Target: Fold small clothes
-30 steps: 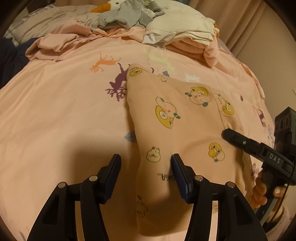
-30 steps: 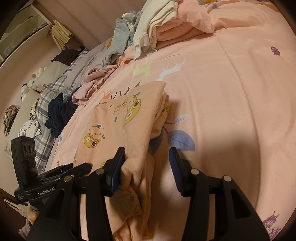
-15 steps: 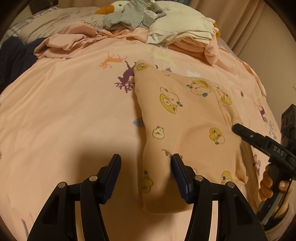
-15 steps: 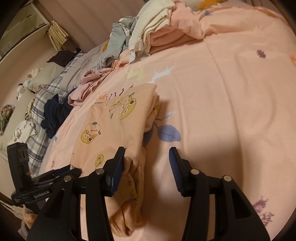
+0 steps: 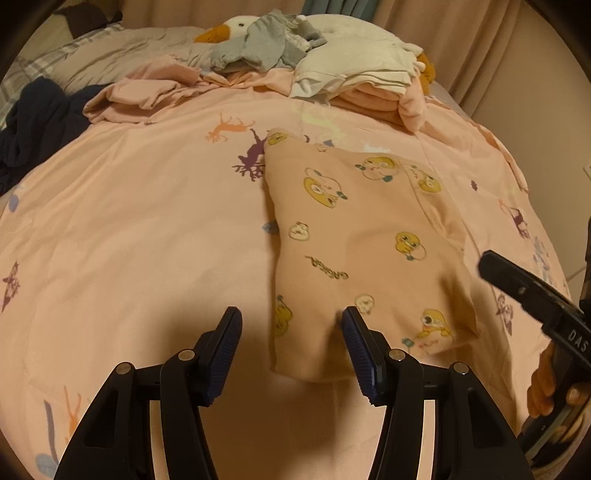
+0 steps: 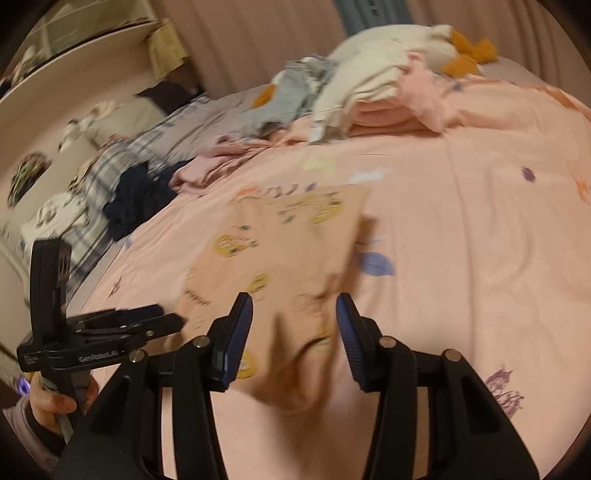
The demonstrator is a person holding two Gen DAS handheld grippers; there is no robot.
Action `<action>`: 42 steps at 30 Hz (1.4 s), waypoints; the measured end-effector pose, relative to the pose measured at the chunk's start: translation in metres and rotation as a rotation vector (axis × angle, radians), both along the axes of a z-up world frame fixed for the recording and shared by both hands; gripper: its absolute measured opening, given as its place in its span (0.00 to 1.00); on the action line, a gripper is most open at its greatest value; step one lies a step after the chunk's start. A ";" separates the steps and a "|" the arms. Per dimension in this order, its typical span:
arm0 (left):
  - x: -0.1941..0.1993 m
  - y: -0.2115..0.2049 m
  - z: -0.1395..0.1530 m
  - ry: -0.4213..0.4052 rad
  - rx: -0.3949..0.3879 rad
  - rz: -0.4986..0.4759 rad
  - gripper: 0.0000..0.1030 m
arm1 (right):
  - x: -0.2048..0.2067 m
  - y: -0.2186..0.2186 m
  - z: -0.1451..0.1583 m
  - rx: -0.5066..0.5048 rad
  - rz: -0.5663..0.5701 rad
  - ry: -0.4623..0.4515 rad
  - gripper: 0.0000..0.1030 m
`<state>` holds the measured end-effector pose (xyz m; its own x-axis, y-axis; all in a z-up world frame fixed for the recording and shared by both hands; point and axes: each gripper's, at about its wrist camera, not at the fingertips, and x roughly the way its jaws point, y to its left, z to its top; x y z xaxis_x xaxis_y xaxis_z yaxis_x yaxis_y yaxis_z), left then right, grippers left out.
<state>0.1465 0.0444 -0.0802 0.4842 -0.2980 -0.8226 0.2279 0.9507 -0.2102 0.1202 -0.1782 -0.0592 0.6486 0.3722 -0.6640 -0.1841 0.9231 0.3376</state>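
Lying flat on bedsheet (image 5: 147, 221) — folded duck-print garment (image 5: 362, 236), w/ grippers apart.

The folded garment (image 5: 369, 236) lies on the bed (image 5: 147, 229); behind it, seemingly stacked clothes (image 5: 354, 74) (blurred).

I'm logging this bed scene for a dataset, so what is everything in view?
duck-print garment: one, peach, lying flat mid-bed
bedsheet: one, pink with animal prints, covering the bed
folded stack: one, cream over pink, far end
grey garment: one, on the plush goose
loose pink garment: one, crumpled, far left
navy garment: one, left edge
curtain: beige, behind the bed
left tool: black, blue pads, open
right tool: same, open
hand: gripping the left tool's handle
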 end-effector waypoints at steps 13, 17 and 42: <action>-0.006 -0.003 -0.019 0.030 0.033 -0.003 0.54 | 0.001 0.002 -0.040 -0.112 -0.055 0.119 0.44; -0.012 -0.003 -0.016 0.020 0.039 0.006 0.54 | -0.008 -0.004 -0.039 -0.104 -0.073 0.119 0.44; -0.082 -0.002 0.037 -0.023 0.127 0.096 0.77 | -0.093 -0.003 0.014 -0.113 -0.141 0.085 0.85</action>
